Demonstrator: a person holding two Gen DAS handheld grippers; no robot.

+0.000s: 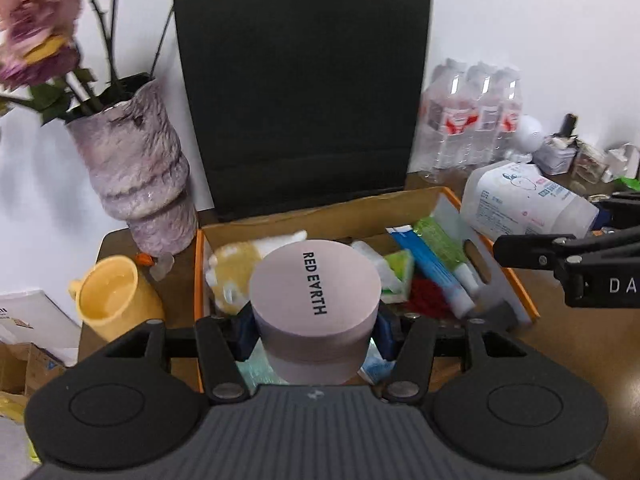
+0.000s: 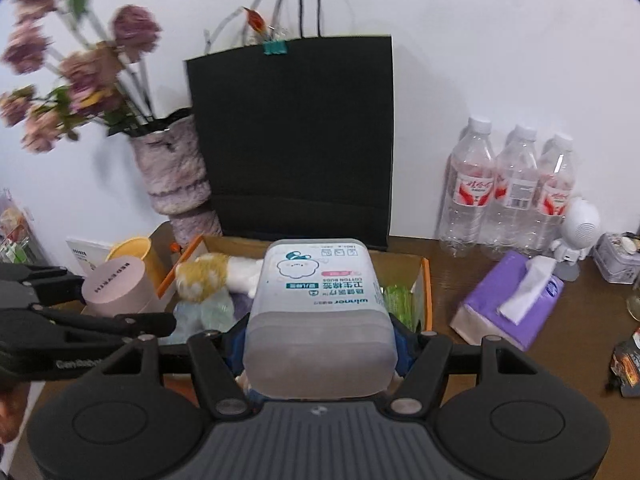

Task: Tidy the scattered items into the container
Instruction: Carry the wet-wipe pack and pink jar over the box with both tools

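Note:
My left gripper (image 1: 314, 334) is shut on a round pink "RED EARTH" jar (image 1: 316, 304) and holds it above the near edge of the orange-rimmed cardboard box (image 1: 320, 212). The jar also shows in the right wrist view (image 2: 120, 286). My right gripper (image 2: 318, 344) is shut on a clear cotton-bud box (image 2: 320, 308) over the same cardboard box (image 2: 426, 280); it shows in the left wrist view (image 1: 524, 204) at the right. Inside the box lie a plush toy (image 1: 236, 268), a toothpaste tube (image 1: 436, 272), green packets (image 1: 438, 238) and a red item (image 1: 428, 296).
A black paper bag (image 1: 300, 96) stands behind the box. A vase with dried flowers (image 1: 140, 176) and a yellow mug (image 1: 116, 296) are at the left. Water bottles (image 2: 512, 196), a purple tissue pack (image 2: 508, 300) and a small white speaker (image 2: 580, 228) stand at the right.

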